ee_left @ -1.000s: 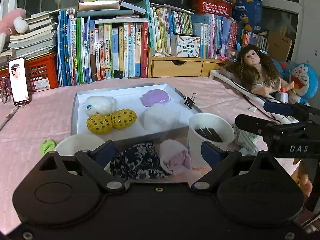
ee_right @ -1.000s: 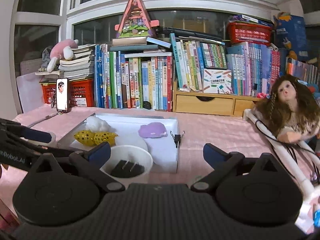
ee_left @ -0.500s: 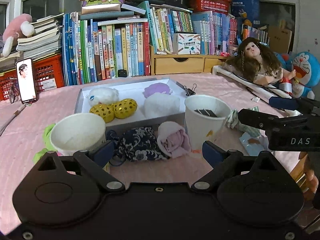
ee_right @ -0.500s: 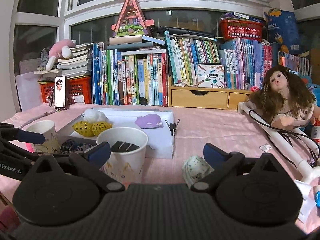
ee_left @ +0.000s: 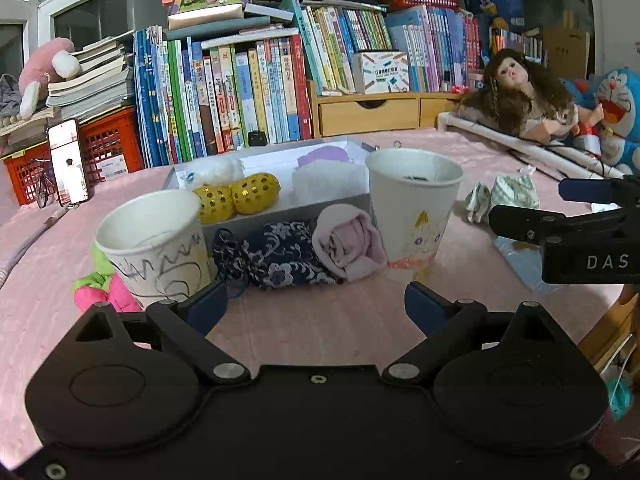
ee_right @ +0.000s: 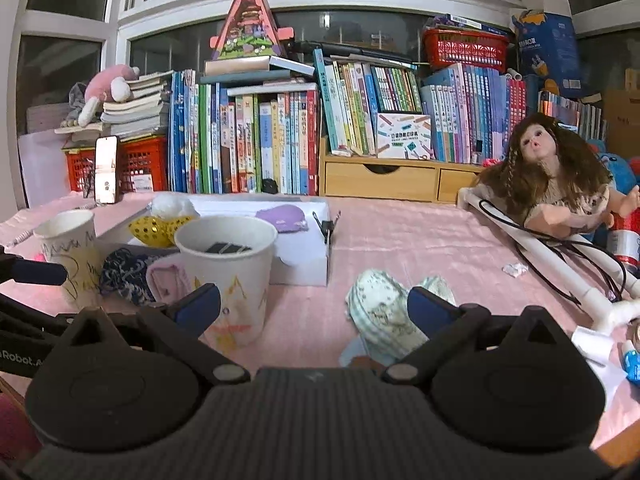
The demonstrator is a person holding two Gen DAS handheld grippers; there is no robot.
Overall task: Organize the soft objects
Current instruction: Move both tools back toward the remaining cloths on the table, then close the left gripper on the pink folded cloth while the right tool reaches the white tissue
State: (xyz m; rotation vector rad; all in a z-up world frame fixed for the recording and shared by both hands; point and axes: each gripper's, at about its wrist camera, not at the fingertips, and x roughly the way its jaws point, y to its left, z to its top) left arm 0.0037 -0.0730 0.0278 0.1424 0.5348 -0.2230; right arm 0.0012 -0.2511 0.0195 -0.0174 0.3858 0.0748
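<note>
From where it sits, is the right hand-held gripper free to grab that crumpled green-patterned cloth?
Probably yes. The right hand-held gripper is open, and the green-patterned cloth lies loose on the pink tablecloth just ahead, by its right finger. The paper cup stands off to the left.

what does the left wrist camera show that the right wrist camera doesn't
Only the left wrist view shows the green and pink soft toy beside the scribbled cup, and the Doraemon plush's face. Only the right wrist view shows the black clips inside the tall cup. Both show the white tray, navy floral pouch, pink roll and doll.
</note>
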